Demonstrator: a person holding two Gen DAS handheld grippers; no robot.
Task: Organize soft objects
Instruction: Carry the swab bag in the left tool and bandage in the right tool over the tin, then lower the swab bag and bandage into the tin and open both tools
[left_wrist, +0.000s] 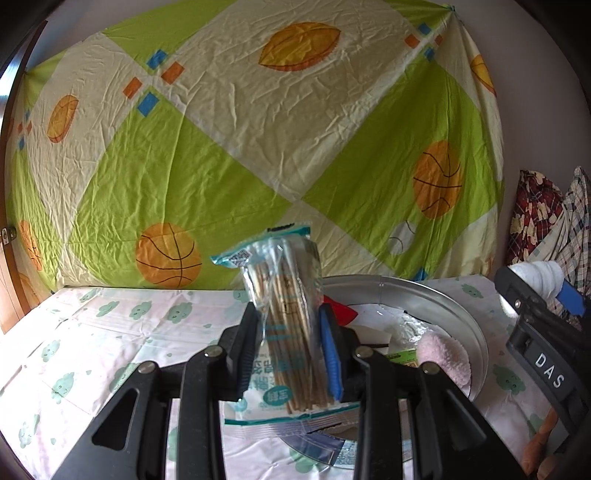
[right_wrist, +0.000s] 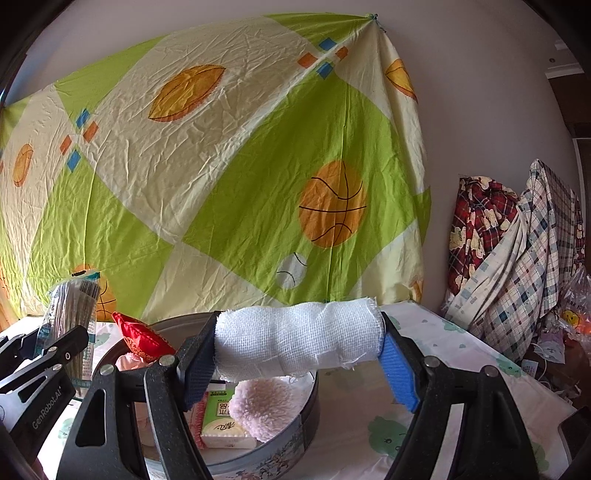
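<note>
Left wrist view: jaws grip a snack packet (left_wrist: 284, 314), hiding much of the tin (left_wrist: 469, 321); right jaws clamp a gauze roll (right_wrist: 299, 339).

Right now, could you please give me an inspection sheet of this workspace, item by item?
Surface: table under a white cloth with green cloud print.
Job's things: round metal tin holding a pink fluffy pad, a green-and-white packet and a red embroidered pouch.
Clutter: nothing seen on the cloth.
Grippers: left gripper shut on a clear bag of thin sticks; right gripper shut on a white gauze roll.
Cables: nothing seen.
Surroundings: green-and-cream basketball-print sheet on the wall; plaid fabrics piled at the right.
</note>
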